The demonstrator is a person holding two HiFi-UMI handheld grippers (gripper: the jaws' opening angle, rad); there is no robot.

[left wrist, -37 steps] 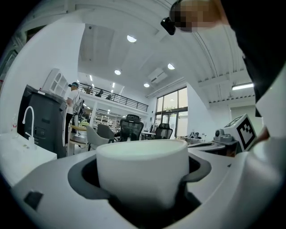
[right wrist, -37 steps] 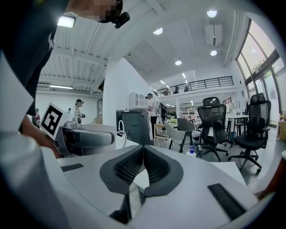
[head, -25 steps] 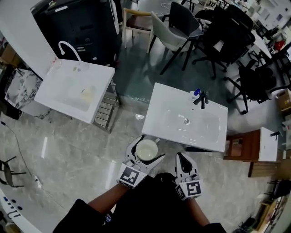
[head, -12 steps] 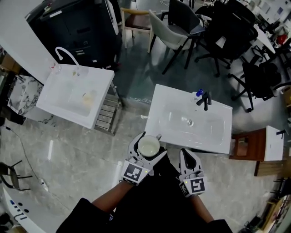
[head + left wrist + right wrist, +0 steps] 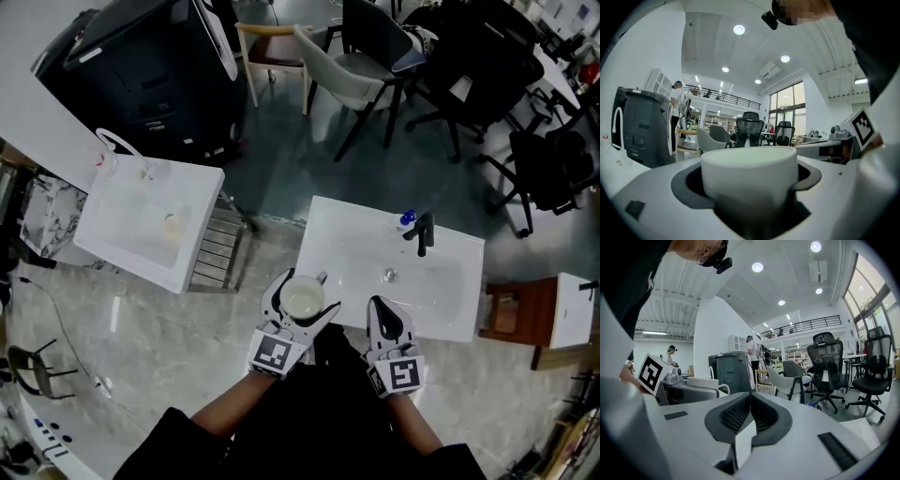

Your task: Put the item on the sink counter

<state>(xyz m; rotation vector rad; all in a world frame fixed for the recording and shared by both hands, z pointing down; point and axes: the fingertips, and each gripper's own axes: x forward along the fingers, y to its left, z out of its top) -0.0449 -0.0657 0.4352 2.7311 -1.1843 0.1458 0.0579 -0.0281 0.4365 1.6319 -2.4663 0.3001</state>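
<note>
A white cup [image 5: 302, 297] with a small handle is clamped upright in my left gripper [image 5: 298, 296], at the near left corner of a white sink counter [image 5: 349, 229]. In the left gripper view the cup [image 5: 749, 180] fills the space between the jaws. My right gripper [image 5: 387, 319] is shut and holds nothing, over the counter's near edge beside the left one. The right gripper view shows the jaws [image 5: 750, 420] pressed together, with the cup [image 5: 702, 382] off to the left.
The counter has a basin with a drain [image 5: 387, 276], a black faucet [image 5: 422, 232] and a blue object [image 5: 406, 218] at its far edge. A second white sink [image 5: 142, 221] stands left. Chairs [image 5: 361, 66] and a dark cabinet [image 5: 141, 70] are beyond.
Both grippers and the cup have come closer to the sink counter; the cup now overlaps its near left corner. Both grips are unchanged.
</note>
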